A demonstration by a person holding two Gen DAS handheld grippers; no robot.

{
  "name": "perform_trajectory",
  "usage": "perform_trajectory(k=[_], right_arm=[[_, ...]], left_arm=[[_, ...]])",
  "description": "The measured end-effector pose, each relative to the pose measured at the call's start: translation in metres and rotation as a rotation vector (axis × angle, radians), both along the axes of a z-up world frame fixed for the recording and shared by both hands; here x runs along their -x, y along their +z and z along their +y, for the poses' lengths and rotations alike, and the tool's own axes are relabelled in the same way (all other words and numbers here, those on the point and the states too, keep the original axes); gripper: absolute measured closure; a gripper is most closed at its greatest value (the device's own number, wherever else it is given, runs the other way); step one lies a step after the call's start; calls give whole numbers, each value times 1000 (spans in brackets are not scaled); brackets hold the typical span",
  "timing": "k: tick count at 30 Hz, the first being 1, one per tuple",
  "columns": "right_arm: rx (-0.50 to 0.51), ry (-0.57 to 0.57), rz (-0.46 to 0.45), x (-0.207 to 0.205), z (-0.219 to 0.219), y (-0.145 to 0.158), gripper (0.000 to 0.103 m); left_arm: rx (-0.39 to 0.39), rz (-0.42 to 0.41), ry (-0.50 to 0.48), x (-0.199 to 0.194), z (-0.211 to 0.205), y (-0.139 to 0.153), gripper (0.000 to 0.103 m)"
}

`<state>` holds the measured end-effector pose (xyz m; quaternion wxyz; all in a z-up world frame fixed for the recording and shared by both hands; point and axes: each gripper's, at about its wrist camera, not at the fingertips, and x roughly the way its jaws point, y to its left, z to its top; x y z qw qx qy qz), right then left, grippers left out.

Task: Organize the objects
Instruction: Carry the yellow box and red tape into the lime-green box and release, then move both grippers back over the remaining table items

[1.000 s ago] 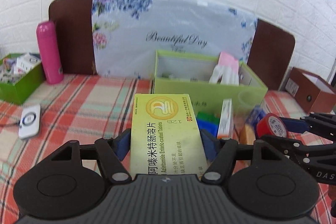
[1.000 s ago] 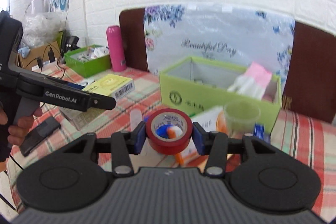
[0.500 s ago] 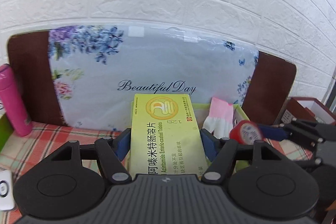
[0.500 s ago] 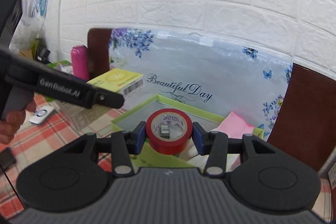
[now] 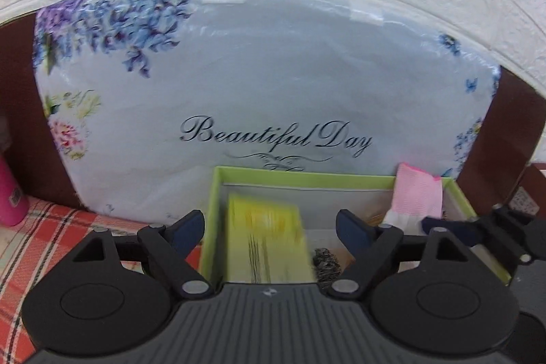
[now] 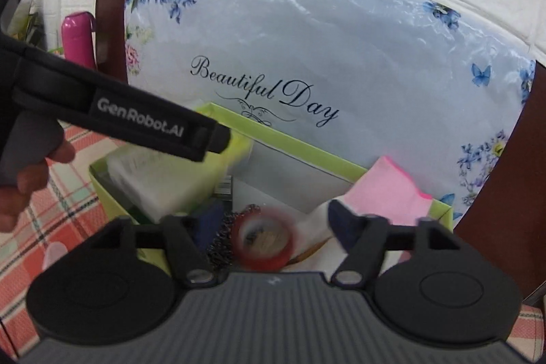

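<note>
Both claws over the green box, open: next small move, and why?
Probably lift both straight up and back out. The left claw is spread clear of the blurred yellow medicine box, and the right claw is clear of the red tape roll; both items are inside the green box. More loose items likely wait outside.

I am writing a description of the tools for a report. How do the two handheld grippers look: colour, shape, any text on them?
Both grippers are matte black plastic. Each has a ribbed grey-black body, two round discs at the sides, silver pivot pins and dark blue finger pads. The left gripper seen from the right camera shows white "GenRobot.AI" lettering on its long side bar. The right gripper has the same build. No cables are visible.
</note>
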<state>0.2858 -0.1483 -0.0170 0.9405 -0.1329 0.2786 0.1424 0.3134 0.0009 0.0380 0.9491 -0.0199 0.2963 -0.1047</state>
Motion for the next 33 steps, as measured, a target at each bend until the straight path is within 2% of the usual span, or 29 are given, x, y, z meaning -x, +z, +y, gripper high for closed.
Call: perform_trajectory(k=[4,7,14,21,27,33], right_arm=[[50,-1,-58,15,-3,-2,4],[24,-17,-73,27,-10,5,0],[-44,-67,-137,72,-26,33,0],[-126,-97,-191,132,-40,52,0],[-184,-140,-197,181,-55,46,0],[-217,-171,-114,216,-61,21,0]], left_arm=[[36,-20,20,9,13,2,16],[44,-21,48,18,18,8,16],[60,-19,81,59,19,28,16],[44,-23,58,114,9,35,16],[48,-1,34,152,0,23,16],[29,35,8,181,-10,3,16]])
